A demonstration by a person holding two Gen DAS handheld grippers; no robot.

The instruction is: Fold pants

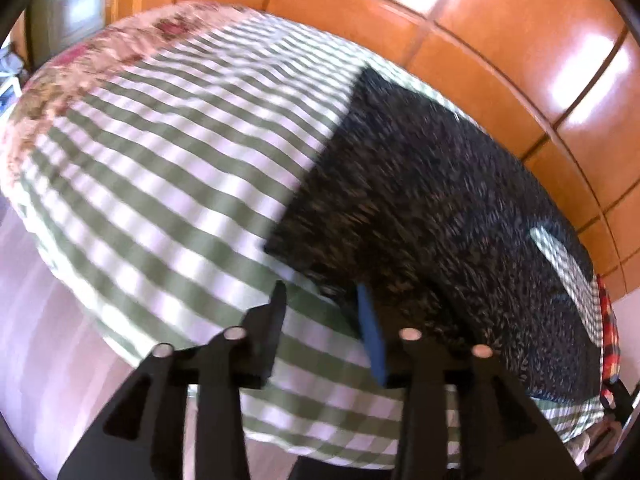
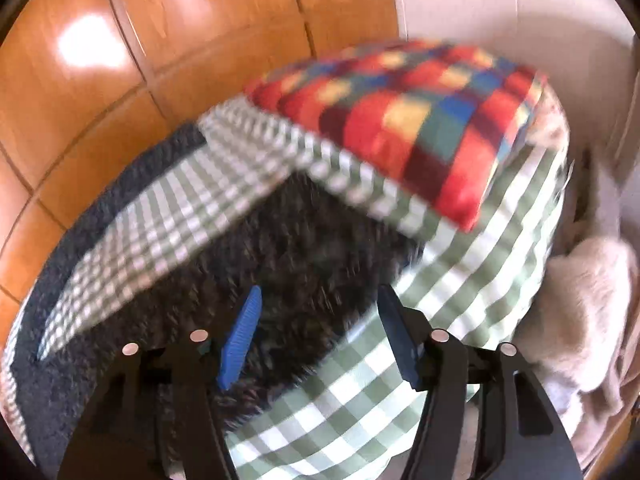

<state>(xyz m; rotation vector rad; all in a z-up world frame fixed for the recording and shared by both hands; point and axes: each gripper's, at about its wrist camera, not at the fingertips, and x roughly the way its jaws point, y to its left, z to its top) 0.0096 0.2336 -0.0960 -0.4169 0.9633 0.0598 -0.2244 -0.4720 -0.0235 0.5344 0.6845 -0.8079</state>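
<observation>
The dark speckled pants (image 1: 432,208) lie spread flat on a bed with a green and white checked sheet (image 1: 168,168). My left gripper (image 1: 322,300) is open and empty, hovering just over the near edge of the pants. In the right wrist view the pants (image 2: 288,248) lie with their two legs apart and a wedge of sheet (image 2: 160,220) showing between them. My right gripper (image 2: 318,304) is open and empty above the near edge of the nearer leg. Both views are motion-blurred.
A red, blue and yellow plaid pillow (image 2: 404,120) lies at the head of the bed. A floral cover (image 1: 72,64) lies at the other end. Orange wooden panels (image 1: 500,40) run along the far side. A beige blanket (image 2: 588,292) is heaped at the right.
</observation>
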